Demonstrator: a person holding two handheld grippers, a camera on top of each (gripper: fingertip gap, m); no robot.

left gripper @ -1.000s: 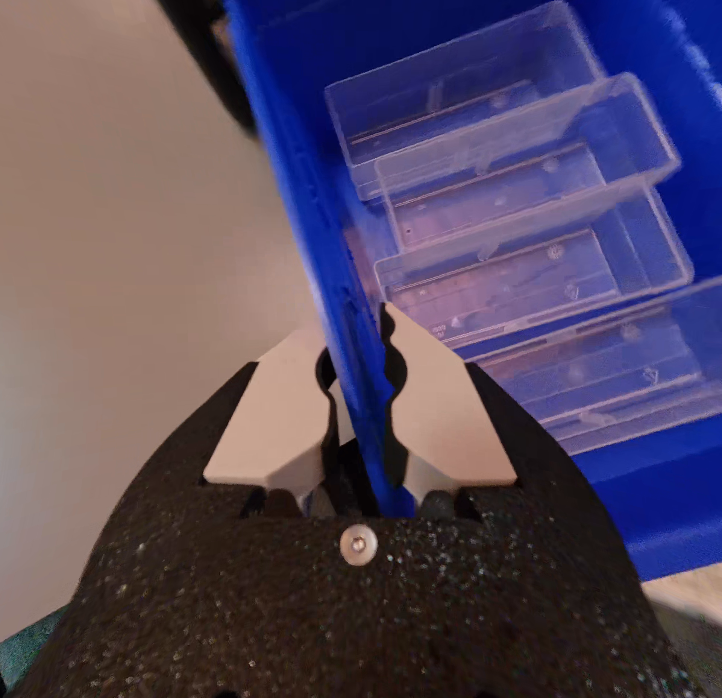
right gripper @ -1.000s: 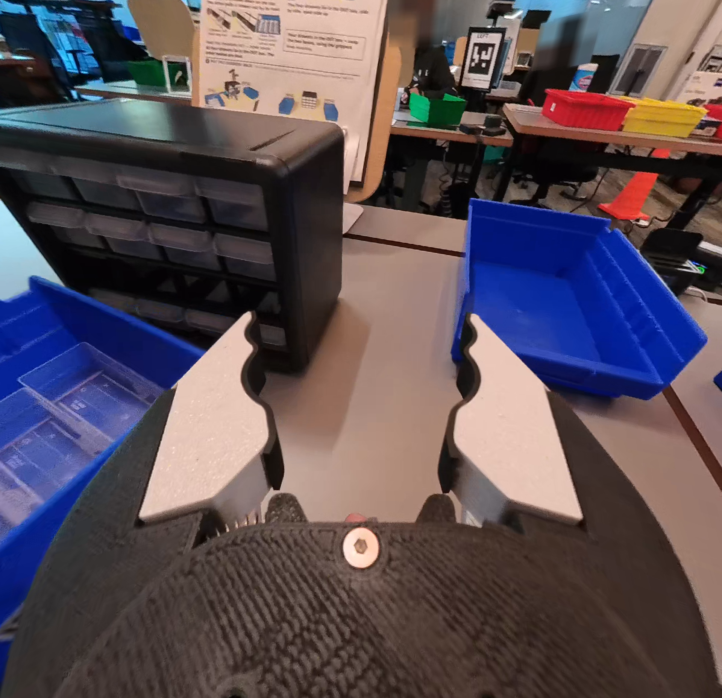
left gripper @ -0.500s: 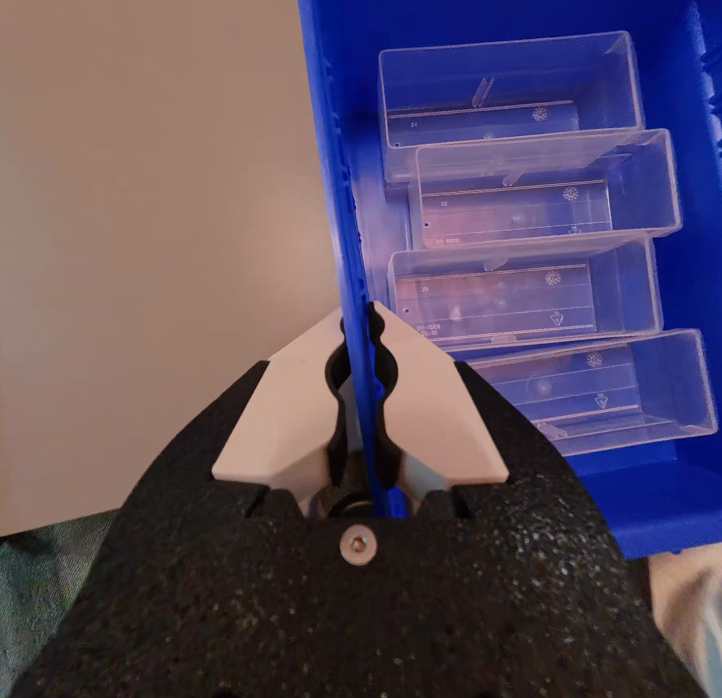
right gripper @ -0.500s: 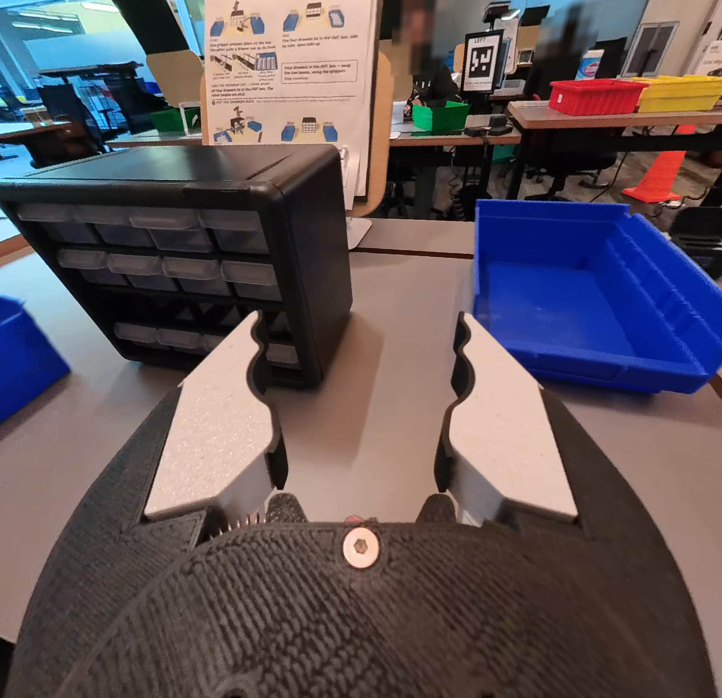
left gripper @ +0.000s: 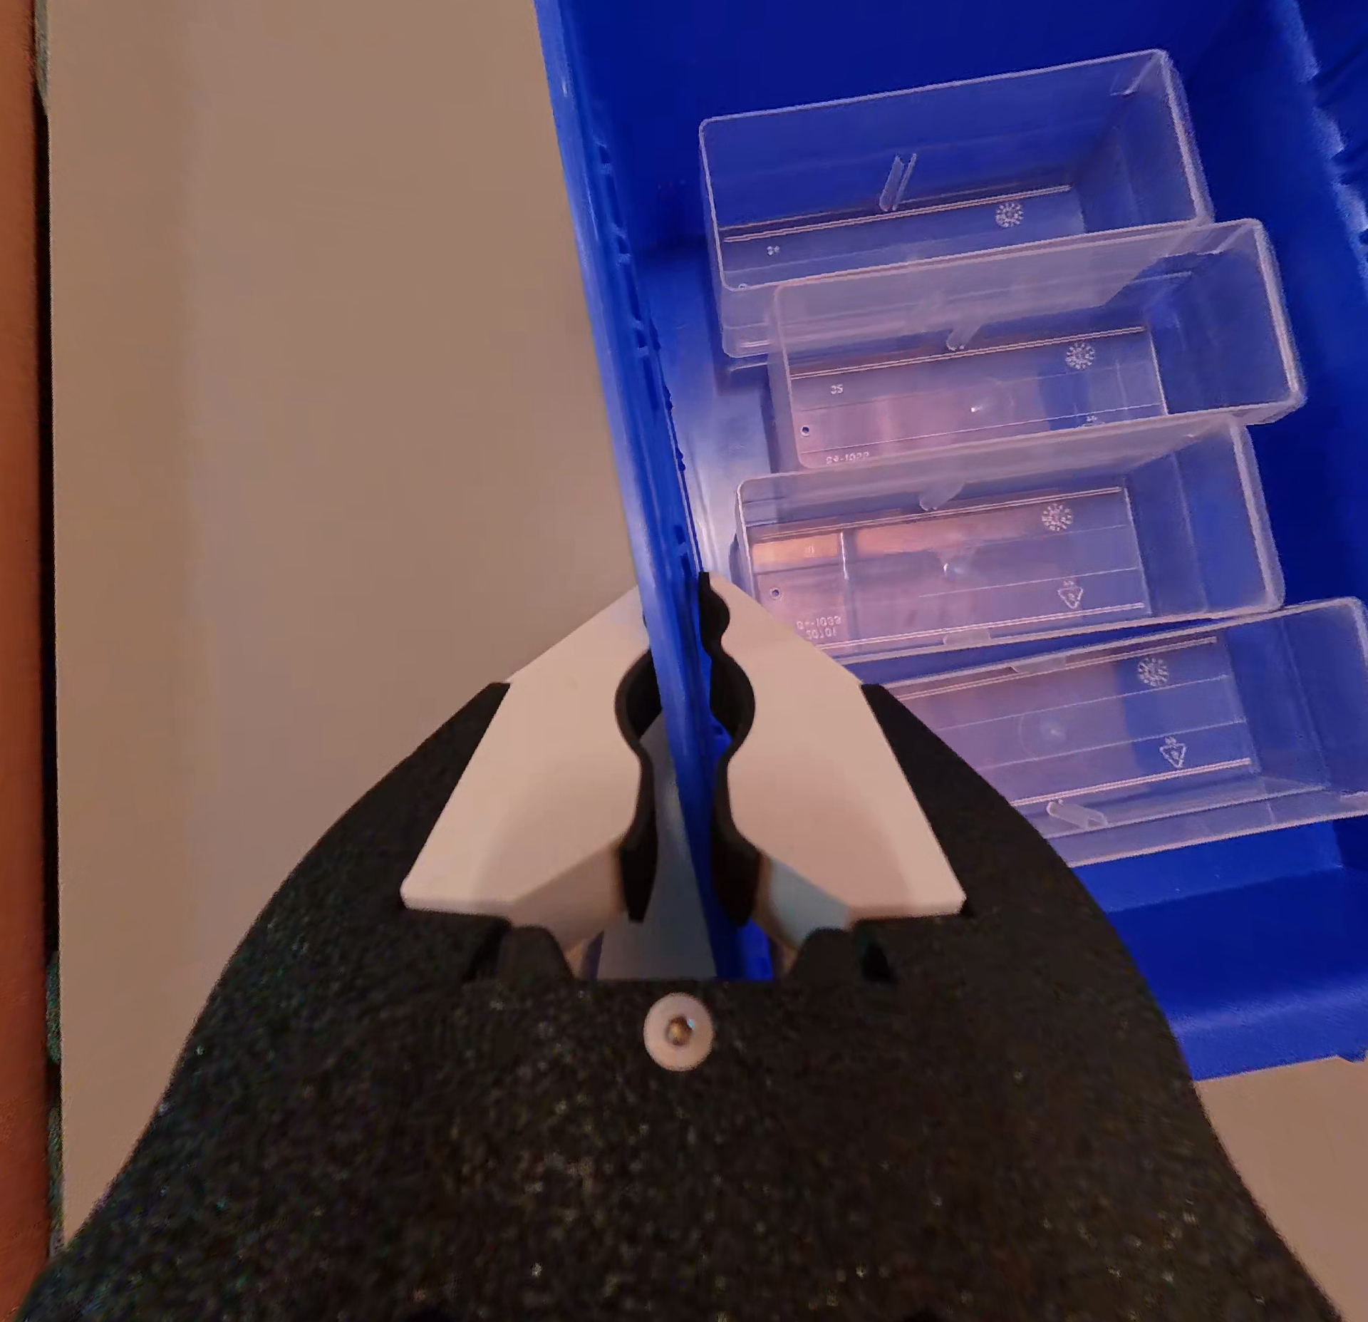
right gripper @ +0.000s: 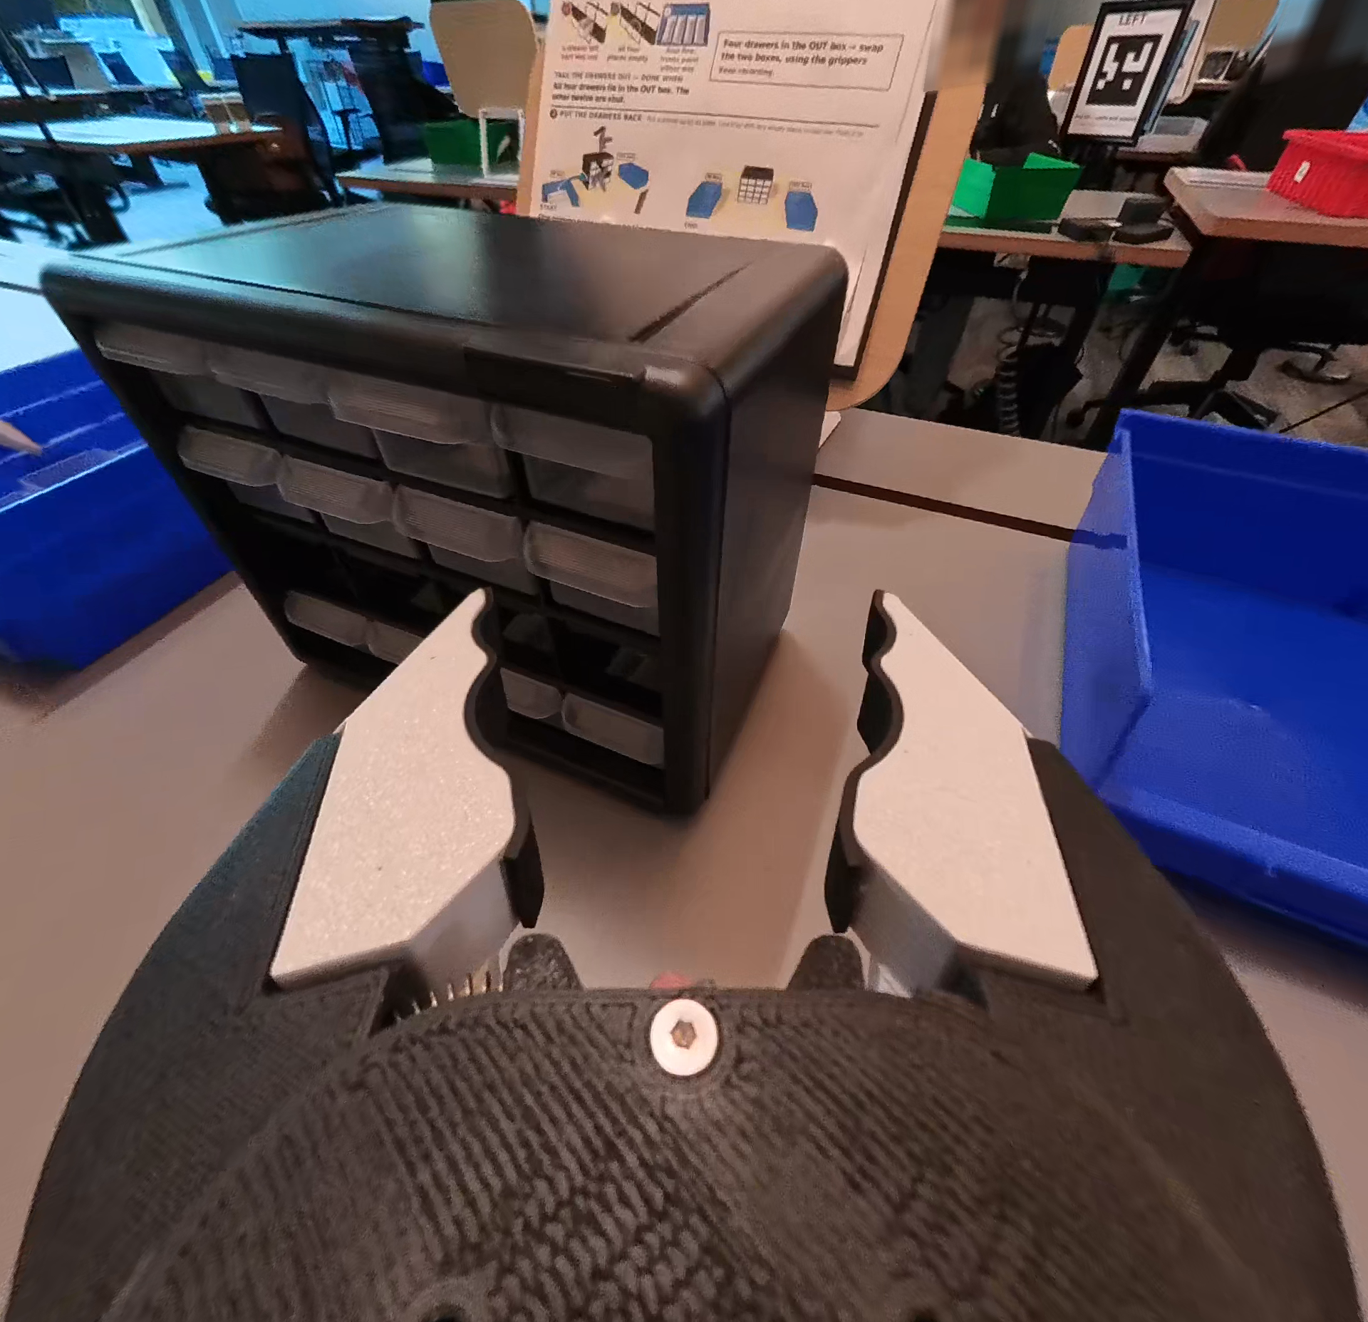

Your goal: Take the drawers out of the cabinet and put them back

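**Left clamped on bin wall, right empty in front of cabinet**

We see the left gripper [left gripper: 677, 605] with its fingers pinched onto the side wall of the blue bin [left gripper: 629, 324], one finger outside, one inside. Four clear drawers [left gripper: 1007, 561] lie in that bin side by side, open side up, slightly staggered; the nearest sits just beside the inner finger. The bin rests on the beige table [left gripper: 296, 398], with a brown strip at the table's far left edge.

The right gripper [right gripper: 681, 605] has its fingers spread wide, nothing between them. We're looking straight at the black cabinet [right gripper: 459, 309], near its front right corner. Top two rows hold drawers; third row is dark, open slots; bottom row has drawers. The cabinet corner is what stands directly ahead of the fingers.

An empty blue bin [right gripper: 1221, 620] sits right of the cabinet, apart from it. The other bin's edge shows at far left. An instruction sheet [right gripper: 740, 87] stands on cardboard behind the cabinet. Background: desks, green and red bins, a black-and-white marker board [right gripper: 1125, 65].
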